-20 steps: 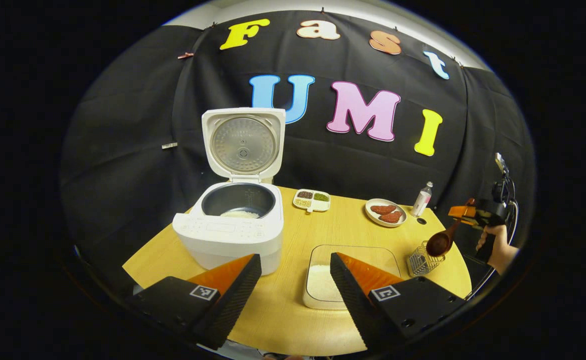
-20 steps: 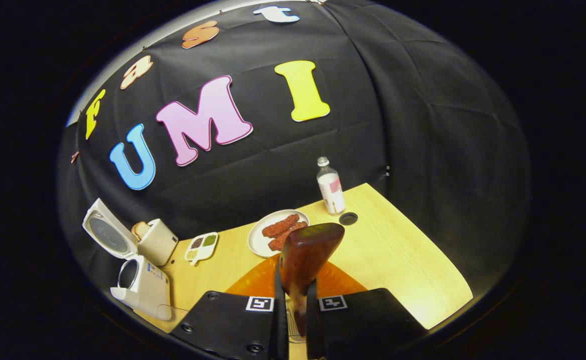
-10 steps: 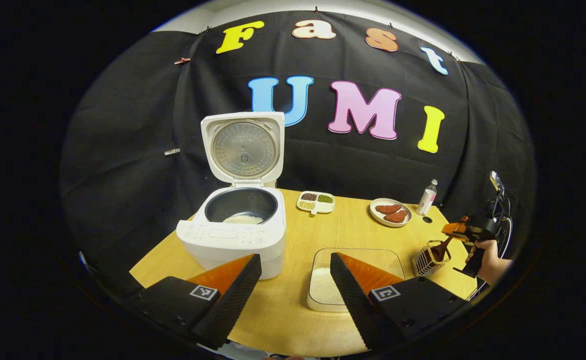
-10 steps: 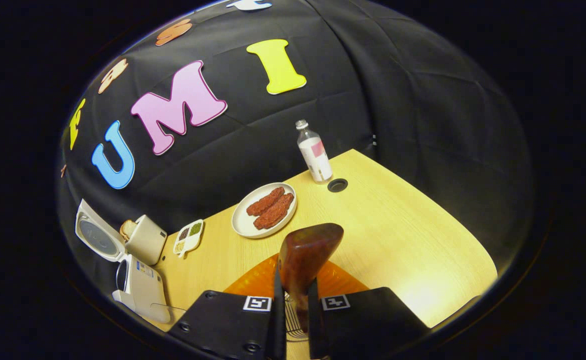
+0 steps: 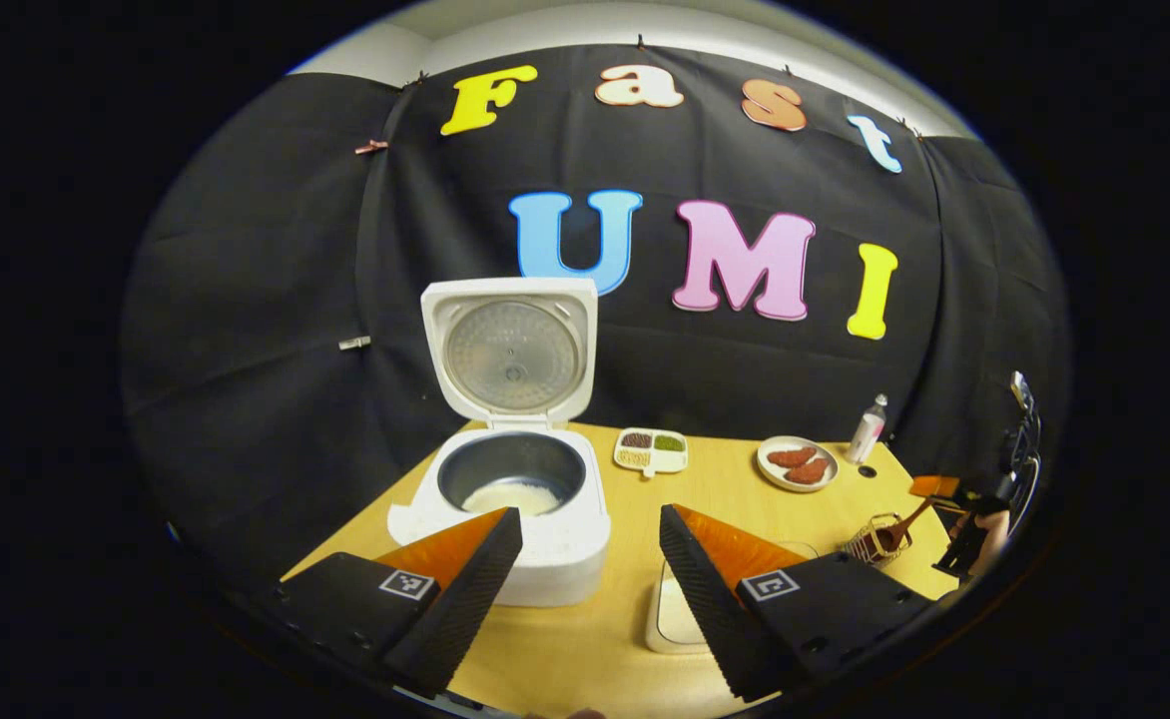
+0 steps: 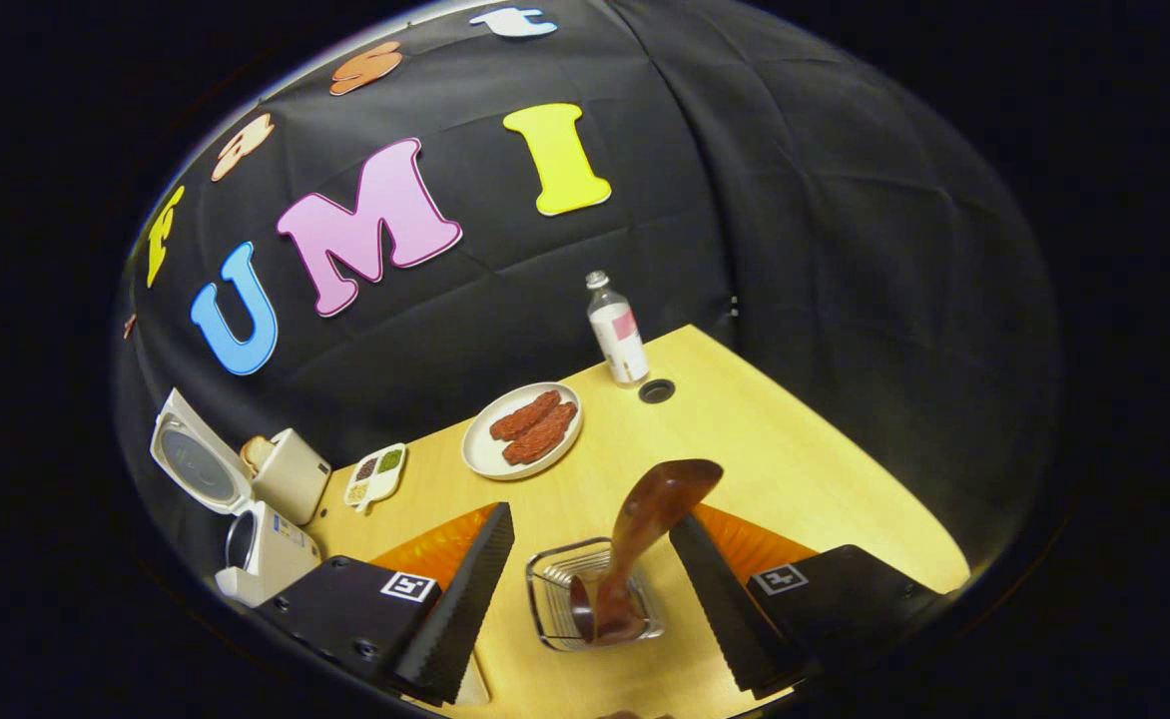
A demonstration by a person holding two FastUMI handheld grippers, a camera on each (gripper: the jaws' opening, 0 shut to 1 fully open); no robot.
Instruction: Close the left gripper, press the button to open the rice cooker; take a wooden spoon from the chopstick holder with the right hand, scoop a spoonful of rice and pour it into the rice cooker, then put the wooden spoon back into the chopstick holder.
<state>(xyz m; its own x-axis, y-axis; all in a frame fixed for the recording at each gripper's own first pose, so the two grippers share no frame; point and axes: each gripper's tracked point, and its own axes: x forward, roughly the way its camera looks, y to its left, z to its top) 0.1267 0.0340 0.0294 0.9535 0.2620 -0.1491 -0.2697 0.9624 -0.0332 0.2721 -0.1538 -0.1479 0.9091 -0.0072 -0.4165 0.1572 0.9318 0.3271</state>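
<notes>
Right tool [image 6: 590,589] spread, wooden spoon [image 6: 645,529] standing free in the chopstick holder [image 6: 555,599] at lower centre. Left tool [image 5: 590,559] spread; rice cooker [image 5: 515,499] open.

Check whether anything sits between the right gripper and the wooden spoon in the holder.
Nothing visible does. In the right gripper view the right gripper is open, and the wooden spoon stands bowl-down in the chopstick holder, its handle rising in the open gap between the fingers.

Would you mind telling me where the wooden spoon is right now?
In the right gripper view the wooden spoon stands bowl-down in the wire chopstick holder, between the open jaws of the right gripper, in front of the plate.
</notes>
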